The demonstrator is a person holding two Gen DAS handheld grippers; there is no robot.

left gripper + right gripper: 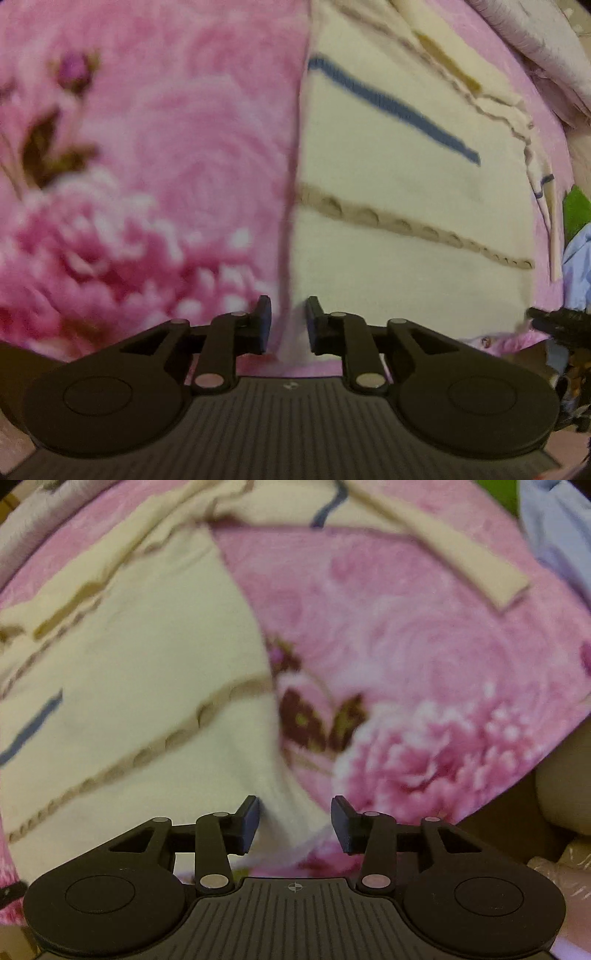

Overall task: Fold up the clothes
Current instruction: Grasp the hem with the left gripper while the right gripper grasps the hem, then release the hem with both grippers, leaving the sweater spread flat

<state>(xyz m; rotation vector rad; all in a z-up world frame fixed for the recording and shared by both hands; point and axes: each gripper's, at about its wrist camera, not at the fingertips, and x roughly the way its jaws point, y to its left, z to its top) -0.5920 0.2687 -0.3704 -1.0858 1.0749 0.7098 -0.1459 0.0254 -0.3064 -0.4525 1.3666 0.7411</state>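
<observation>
A cream sweater (399, 206) with a blue stripe and a tan scalloped stripe lies flat on a pink floral bedspread (147, 166). My left gripper (288, 325) sits low at the sweater's left bottom corner, jaws a little apart, with the hem edge between them. In the right wrist view the same sweater (140, 686) fills the left side, one sleeve (454, 550) stretched out at the top right. My right gripper (295, 819) is open over the sweater's other bottom corner, cloth lying between the fingers.
The bedspread (424, 664) covers the bed. A pale blue garment (578, 266) and something green (576, 210) lie at the right edge. A quilted pillow (535, 40) sits at the far right. The other gripper (557, 321) shows at the right.
</observation>
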